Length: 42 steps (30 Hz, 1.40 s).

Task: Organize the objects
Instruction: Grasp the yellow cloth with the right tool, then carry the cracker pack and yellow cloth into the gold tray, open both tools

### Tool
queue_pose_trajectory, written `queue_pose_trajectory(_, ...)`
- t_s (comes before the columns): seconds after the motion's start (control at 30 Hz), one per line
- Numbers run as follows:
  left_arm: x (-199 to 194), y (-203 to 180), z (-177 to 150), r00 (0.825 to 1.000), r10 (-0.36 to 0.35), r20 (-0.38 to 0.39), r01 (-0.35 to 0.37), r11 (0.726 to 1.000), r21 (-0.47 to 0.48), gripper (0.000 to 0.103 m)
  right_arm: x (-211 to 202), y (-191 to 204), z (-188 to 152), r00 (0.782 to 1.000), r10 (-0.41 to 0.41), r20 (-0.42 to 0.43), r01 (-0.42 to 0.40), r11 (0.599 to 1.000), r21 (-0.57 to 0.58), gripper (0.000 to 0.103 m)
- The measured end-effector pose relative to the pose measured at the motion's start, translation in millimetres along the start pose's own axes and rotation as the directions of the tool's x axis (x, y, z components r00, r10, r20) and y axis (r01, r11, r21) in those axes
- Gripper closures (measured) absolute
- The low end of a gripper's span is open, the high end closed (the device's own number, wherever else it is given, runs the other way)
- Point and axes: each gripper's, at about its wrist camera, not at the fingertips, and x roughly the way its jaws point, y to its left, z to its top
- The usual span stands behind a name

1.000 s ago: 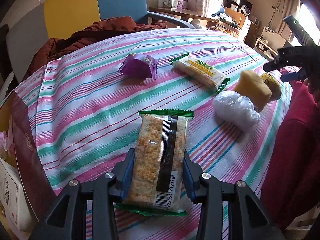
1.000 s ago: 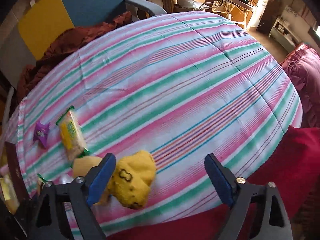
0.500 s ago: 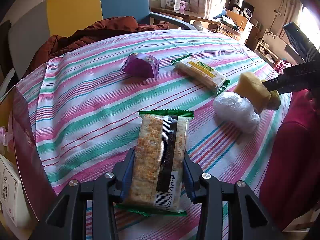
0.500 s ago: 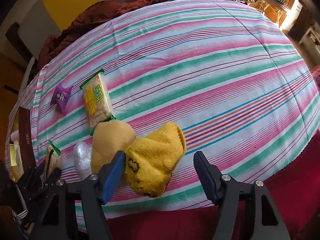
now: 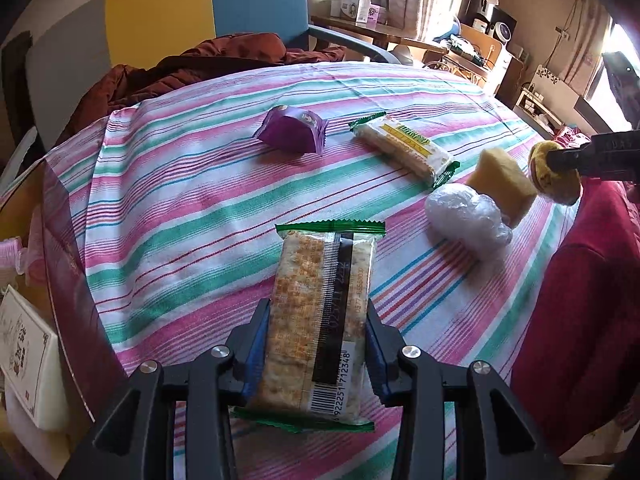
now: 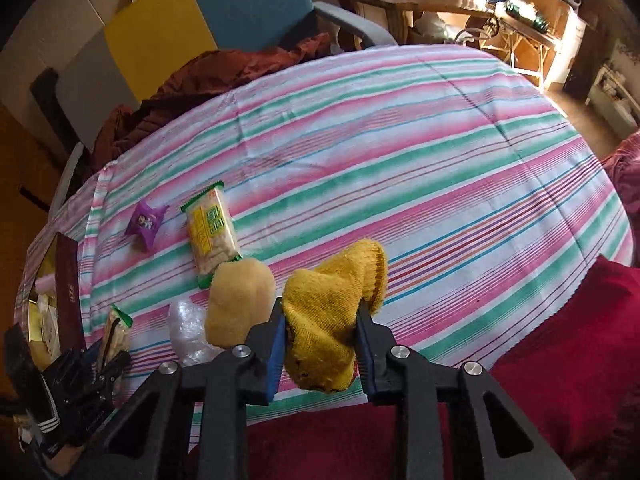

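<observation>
Right gripper (image 6: 320,344) now clamps knitted yellow sock (image 6: 336,308); left gripper (image 5: 316,344) holds cracker pack (image 5: 320,320).

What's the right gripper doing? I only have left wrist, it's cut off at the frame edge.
Observer: The right gripper is shut on the yellow sock, both pads pressed into the knit.
Operator: Is the whole sock off the table?
Observer: Cannot tell for certain. The cuff end sticks out beyond the fingers and the toe end hangs down between them, over the striped tablecloth.
Operator: Anything close on its left?
Observer: The tan sponge sits right beside the left pad, with the clear plastic bag just past it. The left gripper shows at the far left edge, shut on the cracker packet.
</observation>
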Motion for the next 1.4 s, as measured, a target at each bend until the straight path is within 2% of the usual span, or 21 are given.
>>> queue_pose_trajectory(0.17, -35, 2, -8, 0.998, -0.032, 0.062, 0.034, 0.999, -0.035, 0.061, -37, 37, 9, 0.992, 0.023, 0.127, -0.014, 0.997, -0.072, 0.072)
queue_pose_trajectory(0.3, -69, 19, -13, 0.992, -0.036, 0.118, 0.047, 0.994, -0.094, 0.061, -52, 96, 6, 0.977, 0.112, 0.183, -0.078, 0.979, -0.187, 0.072)
queue_pose_trajectory(0.37, -87, 33, -17, 0.989, -0.025, 0.148, 0.046, 0.989, -0.137, 0.061, -54, 127, 2, 0.968, 0.173, 0.179, -0.127, 0.962, -0.242, 0.072)
queue_pose_trajectory(0.47, -112, 62, -24, 0.982, -0.003, 0.187, 0.045, 0.975, -0.218, 0.061, -49, 180, -9, 0.953, 0.265, 0.148, -0.204, 0.92, -0.335, 0.072)
queue_pose_trajectory(0.6, -143, 107, -39, 0.972, 0.076, 0.223, 0.0, 0.948, -0.319, 0.061, -38, 249, -33, 0.928, 0.365, 0.073, -0.297, 0.845, -0.445, 0.072)
queue_pose_trajectory(0.77, -165, 169, -66, 0.959, 0.183, 0.216, -0.065, 0.885, -0.46, 0.061, -23, 326, -68, 0.89, 0.454, -0.042, -0.399, 0.731, -0.553, 0.072)
queue_pose_trajectory(0.93, -177, 210, -89, 0.952, 0.231, 0.2, -0.087, 0.833, -0.546, 0.061, -14, 384, -101, 0.858, 0.495, -0.14, -0.464, 0.626, -0.627, 0.072)
queue_pose_trajectory(1.03, -182, 221, -100, 0.951, 0.237, 0.197, -0.084, 0.813, -0.576, 0.061, -6, 403, -113, 0.853, 0.492, -0.173, -0.474, 0.595, -0.649, 0.072)
queue_pose_trajectory(1.2, -183, 234, -107, 0.951, 0.249, 0.184, -0.092, 0.795, -0.6, 0.061, 8, 417, -122, 0.859, 0.472, -0.2, -0.476, 0.589, -0.653, 0.072)
queue_pose_trajectory(1.3, -184, 244, -96, 0.951, 0.247, 0.185, -0.09, 0.796, -0.599, 0.061, 12, 419, -124, 0.857, 0.463, -0.226, -0.485, 0.575, -0.659, 0.072)
queue_pose_trajectory(1.4, -178, 253, -81, 0.954, 0.239, 0.181, -0.083, 0.791, -0.606, 0.06, 19, 420, -127, 0.854, 0.461, -0.242, -0.496, 0.58, -0.646, 0.07)
